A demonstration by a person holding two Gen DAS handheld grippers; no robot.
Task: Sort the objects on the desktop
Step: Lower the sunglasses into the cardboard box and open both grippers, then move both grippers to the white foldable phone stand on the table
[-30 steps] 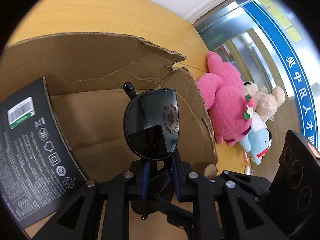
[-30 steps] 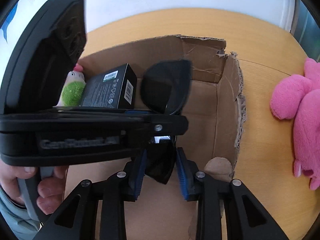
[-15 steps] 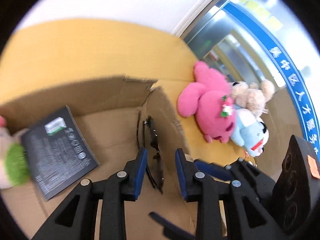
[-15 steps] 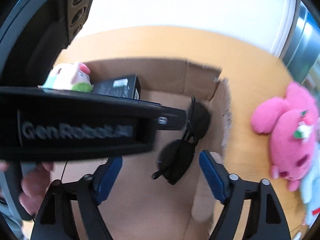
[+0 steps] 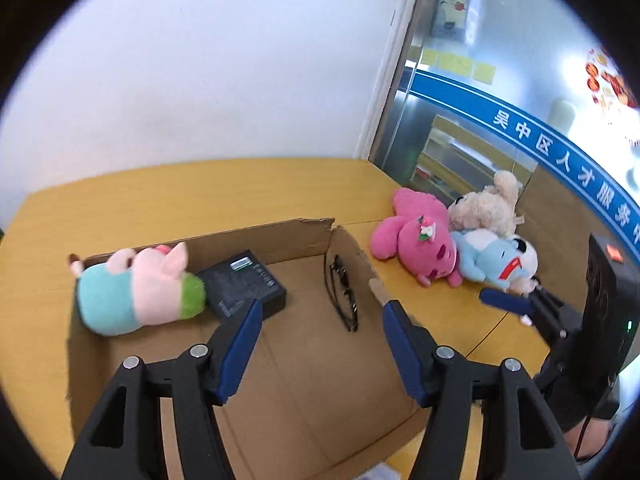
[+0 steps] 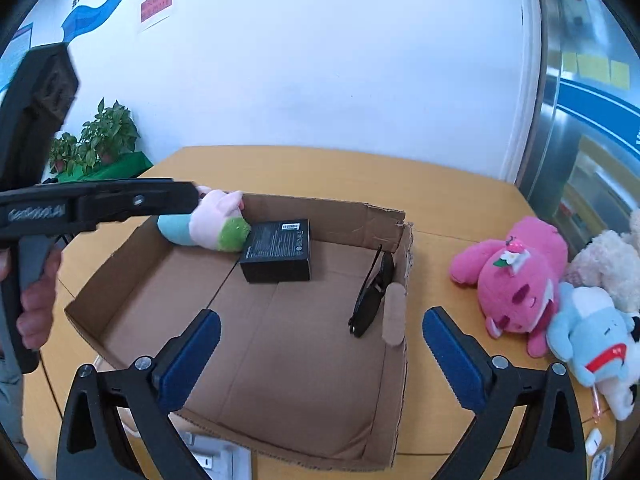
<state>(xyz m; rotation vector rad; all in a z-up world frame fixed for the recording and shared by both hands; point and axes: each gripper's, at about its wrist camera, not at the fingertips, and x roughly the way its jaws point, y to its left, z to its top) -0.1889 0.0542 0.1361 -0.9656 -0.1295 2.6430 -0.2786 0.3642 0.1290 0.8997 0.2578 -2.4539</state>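
Left wrist view: the left gripper (image 5: 320,320) hangs over the cardboard box (image 5: 304,408), jaws opening and empty; the sunglasses (image 5: 342,294) lie in the box just beyond them.

Right wrist view: the right gripper (image 6: 320,344) has its jaws opening, empty; sunglasses (image 6: 372,296) lean on the box wall ahead.

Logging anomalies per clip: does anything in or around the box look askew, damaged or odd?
Two things. The sunglasses stand on edge, leaning against the cardboard box's right wall rather than lying flat. The box's far right corner is torn and ragged. The black carton and the plush pig lie normally inside.
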